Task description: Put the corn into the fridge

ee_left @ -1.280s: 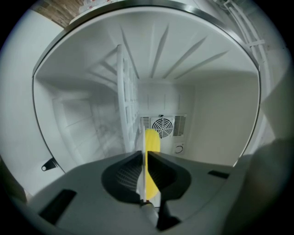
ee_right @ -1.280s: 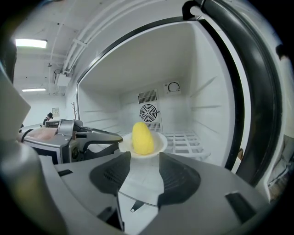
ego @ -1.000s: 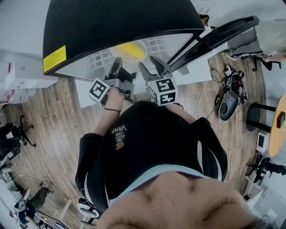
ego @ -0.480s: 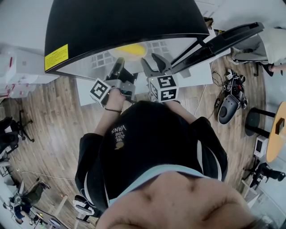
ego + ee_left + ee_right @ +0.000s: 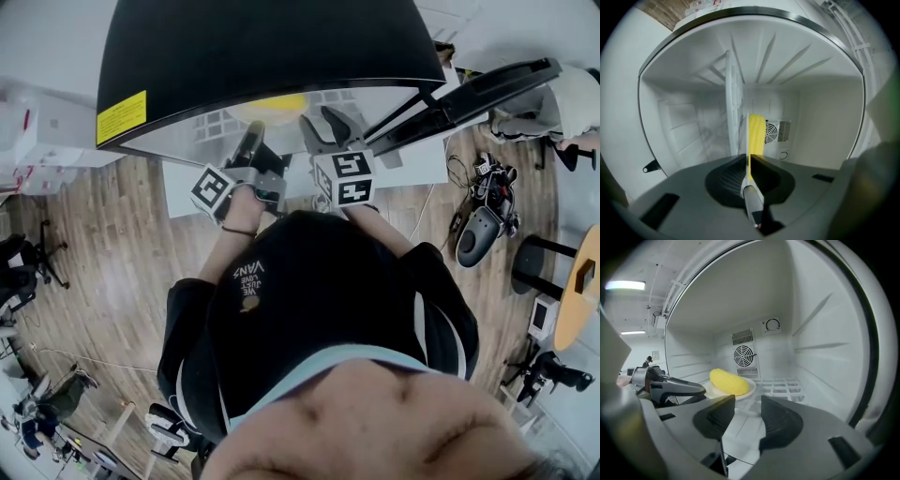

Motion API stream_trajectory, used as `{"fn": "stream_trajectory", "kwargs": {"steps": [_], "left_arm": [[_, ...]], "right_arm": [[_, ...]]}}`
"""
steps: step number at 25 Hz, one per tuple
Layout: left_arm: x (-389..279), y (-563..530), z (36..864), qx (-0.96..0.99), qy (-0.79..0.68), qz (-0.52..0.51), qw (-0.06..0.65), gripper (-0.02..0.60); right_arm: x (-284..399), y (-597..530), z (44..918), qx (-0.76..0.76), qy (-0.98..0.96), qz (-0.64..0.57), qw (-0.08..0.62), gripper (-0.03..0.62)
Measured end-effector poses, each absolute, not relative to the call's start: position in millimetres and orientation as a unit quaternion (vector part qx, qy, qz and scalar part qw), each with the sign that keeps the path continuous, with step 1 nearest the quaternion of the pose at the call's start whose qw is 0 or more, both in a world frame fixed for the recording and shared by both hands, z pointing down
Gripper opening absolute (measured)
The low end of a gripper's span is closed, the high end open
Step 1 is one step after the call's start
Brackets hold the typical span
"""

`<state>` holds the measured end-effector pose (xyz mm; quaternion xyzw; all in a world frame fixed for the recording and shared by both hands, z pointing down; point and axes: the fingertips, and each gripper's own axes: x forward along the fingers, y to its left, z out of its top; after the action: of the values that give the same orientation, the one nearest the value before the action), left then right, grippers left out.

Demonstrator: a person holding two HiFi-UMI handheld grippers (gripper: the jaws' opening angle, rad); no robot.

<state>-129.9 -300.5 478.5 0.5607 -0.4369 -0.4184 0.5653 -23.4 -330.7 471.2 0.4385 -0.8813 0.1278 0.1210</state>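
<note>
Corn (image 5: 729, 382) lies, long axis crosswise, on plate (image 5: 751, 388) left gripper (image 5: 748, 164) clamps; right gripper's (image 5: 747, 401) parted empty jaws just narrowed.

My right hand-held gripper (image 5: 317, 120) has edged forward, deeper under the black top of the fridge (image 5: 262, 47). Its marker cube (image 5: 347, 178) now sits a little higher in the head view than a second ago. Its jaws have just been closing slightly; they stand apart with nothing between them. The corn (image 5: 274, 101), lying on its plate (image 5: 751, 388), shows as a thinner yellow sliver below the fridge's rim than before. The head view itself has drifted, so the open fridge door (image 5: 487, 89) appears a little further right and lower.
</note>
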Motion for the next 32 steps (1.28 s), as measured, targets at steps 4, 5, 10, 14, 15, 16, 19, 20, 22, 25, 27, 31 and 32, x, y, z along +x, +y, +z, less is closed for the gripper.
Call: {"fn": "stream_trajectory", "kwargs": {"steps": [4,5,10,14,15,16,19,20,22,25,27,31,32], "left_arm": [[-131,-301,483,0.56,-0.442,-0.415,0.565,0.029],[-131,-301,484,0.561,-0.443,-0.414,0.563,0.029],[-130,-301,483,0.563,-0.443,-0.413,0.563,0.029],[-131,-299,480,0.569,-0.439,-0.411,0.561,0.029],[-131,-299,480,0.572,-0.438,-0.409,0.56,0.029],[-130,-299,480,0.576,-0.438,-0.406,0.558,0.029],[-130,-299,481,0.585,-0.436,-0.399,0.555,0.029],[-130,-298,480,0.589,-0.435,-0.396,0.554,0.029],[-130,-297,479,0.598,-0.434,-0.389,0.549,0.029],[-130,-295,479,0.605,-0.431,-0.384,0.549,0.029],[-131,-292,478,0.609,-0.424,-0.385,0.549,0.029],[-135,-284,477,0.611,-0.417,-0.379,0.556,0.029],[-136,-282,478,0.614,-0.416,-0.375,0.556,0.029]], "right_arm": [[-24,-336,472,0.438,-0.882,0.124,0.122,0.178],[-24,-337,472,0.438,-0.882,0.123,0.122,0.178],[-24,-340,472,0.438,-0.882,0.124,0.121,0.176],[-26,-336,470,0.437,-0.883,0.124,0.117,0.178],[-27,-335,469,0.438,-0.883,0.123,0.116,0.178],[-27,-334,469,0.439,-0.883,0.121,0.115,0.178],[-25,-331,470,0.445,-0.88,0.12,0.115,0.178],[-24,-330,470,0.448,-0.879,0.121,0.115,0.178],[-22,-327,470,0.454,-0.876,0.121,0.11,0.178],[-20,-322,469,0.463,-0.872,0.123,0.103,0.178],[-20,-317,469,0.469,-0.869,0.124,0.102,0.178],[-22,-306,466,0.48,-0.863,0.123,0.1,0.176],[-22,-303,467,0.483,-0.861,0.123,0.099,0.175]]}}
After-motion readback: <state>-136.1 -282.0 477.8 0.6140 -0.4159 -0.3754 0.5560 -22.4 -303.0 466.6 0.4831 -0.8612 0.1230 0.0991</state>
